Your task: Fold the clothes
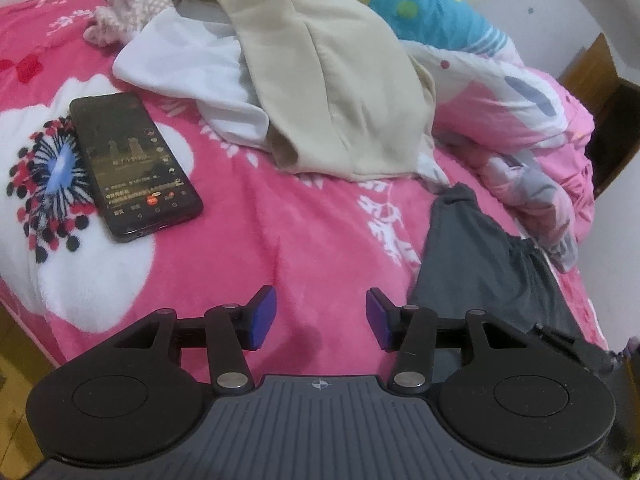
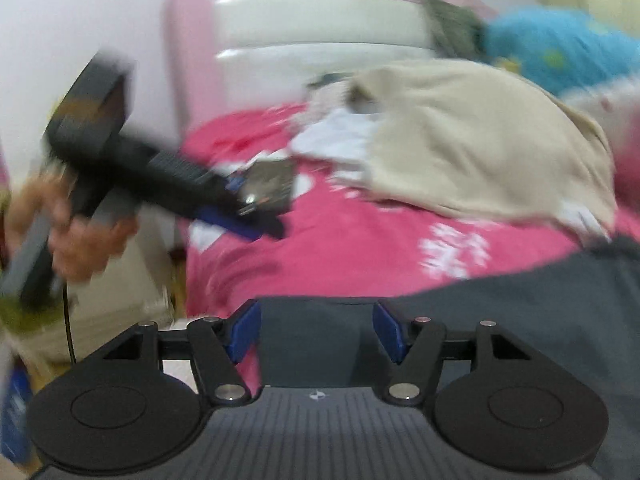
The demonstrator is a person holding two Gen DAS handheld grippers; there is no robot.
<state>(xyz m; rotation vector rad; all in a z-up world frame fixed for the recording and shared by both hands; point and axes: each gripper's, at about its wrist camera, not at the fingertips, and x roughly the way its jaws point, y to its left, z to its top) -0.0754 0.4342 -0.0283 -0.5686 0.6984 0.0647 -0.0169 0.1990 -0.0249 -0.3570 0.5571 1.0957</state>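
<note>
On the pink blanket, the grey garment lies between the spread right gripper, unpinched.

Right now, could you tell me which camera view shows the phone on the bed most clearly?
The left wrist view: the phone lies sharp and whole on the pink blanket, screen lit. In the right wrist view it is motion-blurred and partly hidden behind the left gripper.

One phone, perhaps four garments, two claws
</note>
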